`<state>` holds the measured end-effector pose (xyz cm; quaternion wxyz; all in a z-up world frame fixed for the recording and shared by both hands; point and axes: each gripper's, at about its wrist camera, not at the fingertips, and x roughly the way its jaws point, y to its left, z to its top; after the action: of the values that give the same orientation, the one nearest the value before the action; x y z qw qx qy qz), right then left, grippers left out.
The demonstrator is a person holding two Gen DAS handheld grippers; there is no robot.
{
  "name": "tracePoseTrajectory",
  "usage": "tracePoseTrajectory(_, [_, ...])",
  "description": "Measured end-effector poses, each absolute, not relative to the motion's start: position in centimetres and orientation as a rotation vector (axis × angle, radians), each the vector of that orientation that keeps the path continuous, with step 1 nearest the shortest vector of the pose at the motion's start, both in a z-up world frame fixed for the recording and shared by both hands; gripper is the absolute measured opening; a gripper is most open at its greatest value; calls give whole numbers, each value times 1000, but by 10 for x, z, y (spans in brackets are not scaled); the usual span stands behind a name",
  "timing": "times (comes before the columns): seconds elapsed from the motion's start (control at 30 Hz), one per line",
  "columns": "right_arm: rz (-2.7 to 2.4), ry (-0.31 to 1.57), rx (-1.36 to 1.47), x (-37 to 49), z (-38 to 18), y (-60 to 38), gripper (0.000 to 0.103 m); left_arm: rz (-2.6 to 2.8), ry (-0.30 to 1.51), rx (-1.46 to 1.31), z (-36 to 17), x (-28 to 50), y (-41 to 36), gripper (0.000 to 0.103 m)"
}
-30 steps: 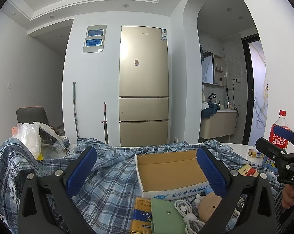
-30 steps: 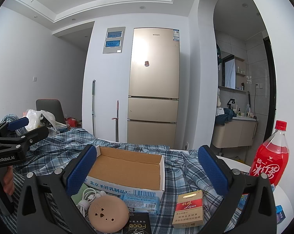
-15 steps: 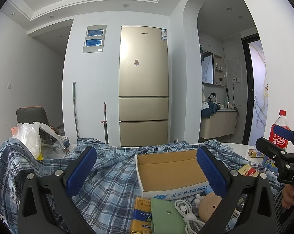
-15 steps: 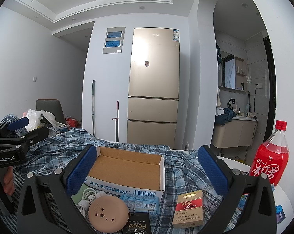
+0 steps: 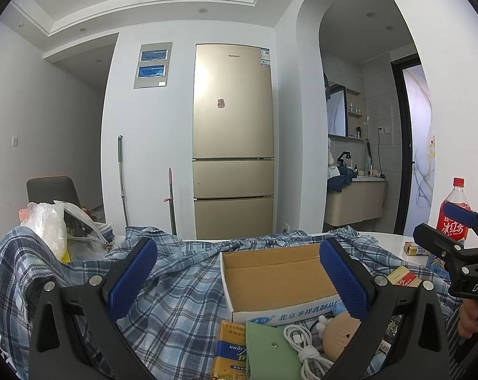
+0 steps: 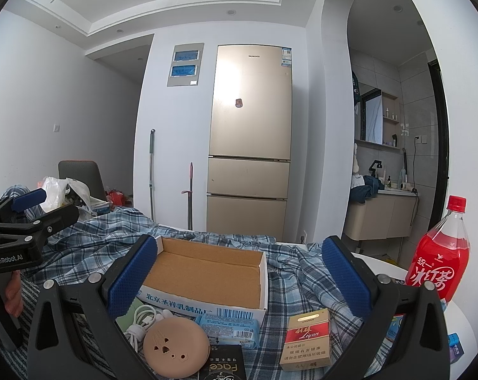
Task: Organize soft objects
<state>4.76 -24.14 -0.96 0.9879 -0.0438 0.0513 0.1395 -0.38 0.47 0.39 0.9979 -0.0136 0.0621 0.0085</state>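
Gaping wide and empty, both hand-held grippers [image 5: 237, 277] [image 6: 239, 277] above plaid cloth [image 5: 175, 285], fridge [image 5: 233, 139] behind.

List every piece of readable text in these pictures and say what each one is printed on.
"北京圣祥乳制品" on the cardboard box.
"Liyun" on the red cigarette pack.
"Liyun" on the yellow pack.
"统一" on the red bottle; its large characters are stylised.
"GenRobot.AI" on the left claw.
"DAS" on the right claw.
"Face" on the black packet.
Fridge logo, stickers and tissue pack print: too small.
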Motion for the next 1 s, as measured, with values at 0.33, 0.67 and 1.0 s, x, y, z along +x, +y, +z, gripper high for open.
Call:
tracePoseTrajectory(0.33, [280, 104, -88, 48, -9, -242, 103, 17, 123, -27, 4, -4, 5, 103])
tracePoseTrajectory(0.67, [278, 104, -88, 48, -8, -243, 103, 17, 123, -26, 4, -4, 4, 103])
tracePoseTrajectory(1.0, [271, 122, -70, 53, -7, -248, 103, 13, 122, -26, 5, -5, 4, 103])
